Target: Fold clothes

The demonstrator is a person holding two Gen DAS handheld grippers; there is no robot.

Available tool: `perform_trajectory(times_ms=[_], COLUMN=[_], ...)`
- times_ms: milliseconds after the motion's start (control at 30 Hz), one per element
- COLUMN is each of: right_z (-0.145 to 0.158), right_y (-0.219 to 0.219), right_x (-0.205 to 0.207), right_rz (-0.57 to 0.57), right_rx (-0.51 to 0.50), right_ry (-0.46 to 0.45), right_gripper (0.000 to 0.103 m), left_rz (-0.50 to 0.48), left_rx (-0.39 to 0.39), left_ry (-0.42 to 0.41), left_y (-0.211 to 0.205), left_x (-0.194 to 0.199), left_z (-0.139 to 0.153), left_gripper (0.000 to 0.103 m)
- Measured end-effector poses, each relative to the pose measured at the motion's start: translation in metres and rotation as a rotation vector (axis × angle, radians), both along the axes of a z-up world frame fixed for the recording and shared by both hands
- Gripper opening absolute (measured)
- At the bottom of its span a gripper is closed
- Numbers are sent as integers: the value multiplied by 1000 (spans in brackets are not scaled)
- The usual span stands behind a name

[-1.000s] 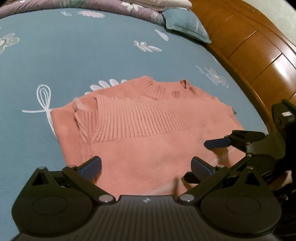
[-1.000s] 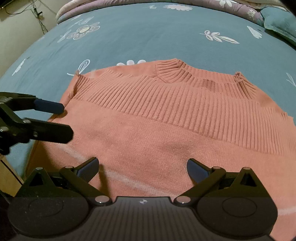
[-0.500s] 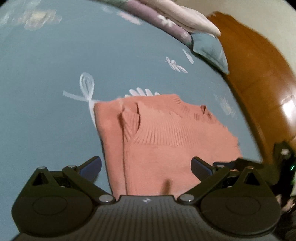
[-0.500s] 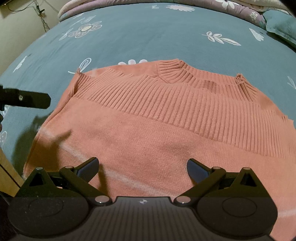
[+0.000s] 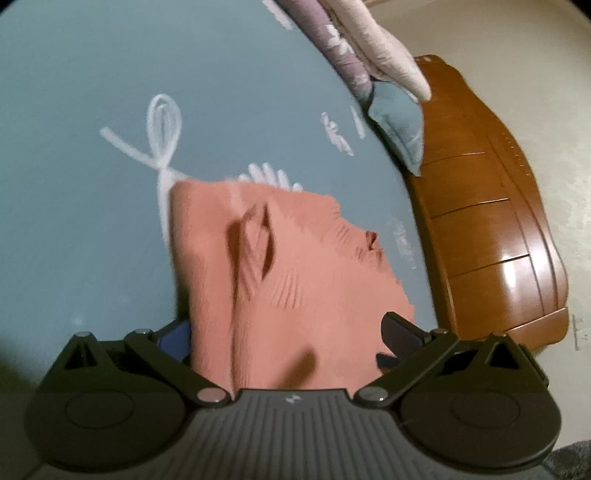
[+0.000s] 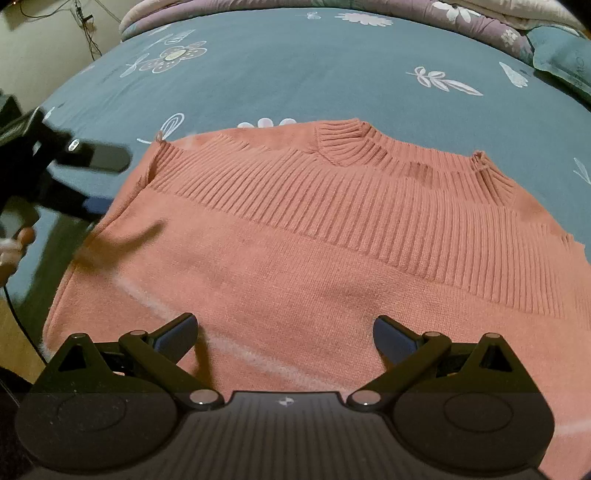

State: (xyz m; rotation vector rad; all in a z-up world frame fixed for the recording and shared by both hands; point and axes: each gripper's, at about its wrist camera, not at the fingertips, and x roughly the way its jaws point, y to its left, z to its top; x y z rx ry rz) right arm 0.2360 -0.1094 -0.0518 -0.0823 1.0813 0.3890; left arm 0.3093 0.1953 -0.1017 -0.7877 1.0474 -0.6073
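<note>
A salmon-pink knit sweater (image 6: 314,251) lies flat on the blue floral bedsheet (image 6: 295,66), ribbed collar at the far side. My right gripper (image 6: 284,328) hovers open over its near hem with nothing between the fingers. My left gripper (image 6: 103,181) is off the sweater's left edge, above the sheet, fingers apart. The left wrist view is motion-blurred: the sweater (image 5: 288,280) stretches away from the open left gripper (image 5: 288,332), a raised fold running down its left part. Neither gripper holds cloth.
A wooden bed frame (image 5: 498,240) runs along the right. A teal pillow (image 5: 399,122) and a purple floral quilt (image 6: 480,22) lie at the head of the bed. A hand (image 6: 14,247) holds the left gripper by the bed's left edge, floor (image 6: 14,332) below.
The left gripper has pulled away from the sweater's left side, out to the bed edge, and turned, so its view swings and blurs. The right gripper has barely moved. The sweater lies as before.
</note>
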Motion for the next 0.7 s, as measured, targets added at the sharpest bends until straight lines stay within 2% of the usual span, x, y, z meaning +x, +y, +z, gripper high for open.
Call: perform_trajectory(times_ms=[167,367,433,700], right_z=[0,0,0,1], right_y=[1,-2,-2,-5], right_x=[-2,-3,-2,-2], right_rz=[-6,-14,-15,-18], right_rx=[5,23,25,39], right_ry=[-6,-6,-5,-6], right_gripper=[103,103,103,103], left_rz=[-10,-106,-137,-148], left_rx=[-43,-78,-80,-73], left_ry=[9,65,47,88], left_y=[-2,-1,-1,-1], left_x=[14,-7,-10,-4], left_z=[-2,0,0,1], left_gripper=[102,102,102,102])
